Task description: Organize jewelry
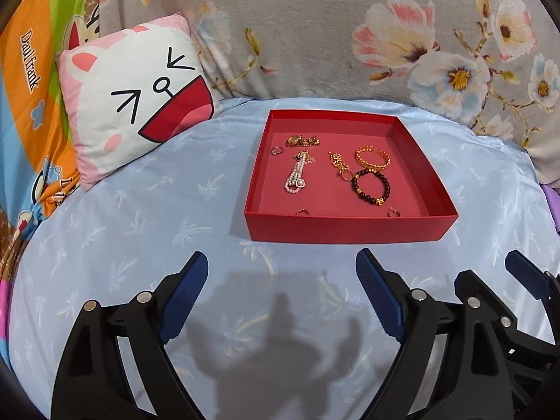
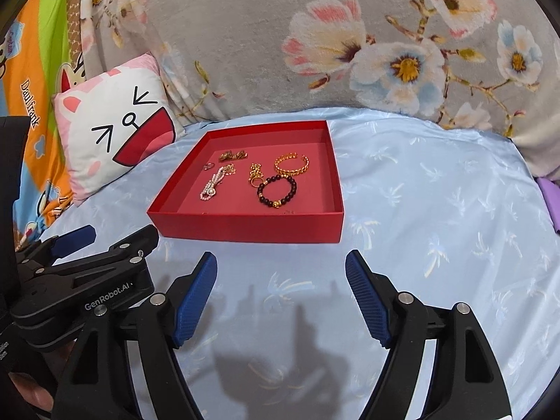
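A red shallow box (image 1: 346, 229) (image 2: 245, 231) lies on the light blue bedsheet. Inside lie a gold cuff bracelet (image 1: 372, 157) (image 2: 291, 164), a dark bead bracelet (image 1: 371, 186) (image 2: 277, 190), a pearl strand (image 1: 296, 176) (image 2: 213, 183), a gold chain (image 1: 338, 164) (image 2: 255, 172), a gold brooch (image 1: 302, 140) (image 2: 232, 155) and small rings (image 1: 276, 151). My left gripper (image 1: 281, 269) is open and empty, just short of the box's near wall. My right gripper (image 2: 280, 269) is open and empty, also before the box; it also shows at the right edge of the left wrist view (image 1: 518, 280).
A cat-face pillow (image 1: 136, 94) (image 2: 115, 126) leans at the back left. A grey floral blanket (image 1: 315, 28) (image 2: 315, 35) rises behind the box. A colourful cartoon sheet (image 1: 28, 70) is at the far left. The bedsheet (image 2: 437, 210) stretches right of the box.
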